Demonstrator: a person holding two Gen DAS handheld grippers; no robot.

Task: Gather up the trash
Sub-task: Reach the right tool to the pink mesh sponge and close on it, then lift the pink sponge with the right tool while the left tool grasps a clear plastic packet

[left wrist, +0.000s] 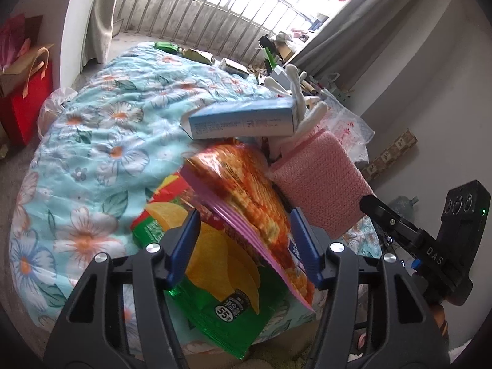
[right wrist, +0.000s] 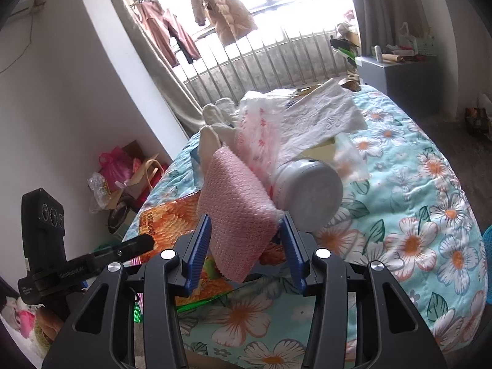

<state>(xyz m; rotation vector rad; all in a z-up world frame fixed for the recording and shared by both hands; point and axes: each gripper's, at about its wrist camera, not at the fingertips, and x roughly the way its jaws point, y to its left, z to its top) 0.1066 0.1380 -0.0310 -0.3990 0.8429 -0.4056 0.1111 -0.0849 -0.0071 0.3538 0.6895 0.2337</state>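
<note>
Floral quilt (left wrist: 92, 141) — trash pile (left wrist: 246, 184) mid-bed

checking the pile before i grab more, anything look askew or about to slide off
Yes. The long pale blue cardboard box lies tilted across the top of the heap, above the orange snack bag, one end jutting out unsupported. The white plastic jar lies on its side on the floral quilt.

The left gripper (left wrist: 246, 246) points forward over the bed, its two blue fingers (left wrist: 184, 243) spread apart with snack packets lying between them, neither pad visibly pressing. The right gripper (right wrist: 244, 249) sits just to its right, its black body showing at the right edge of the left wrist view. Its blue fingers (right wrist: 290, 249) stand on either side of a pink foam sheet, jaws parted.
</note>
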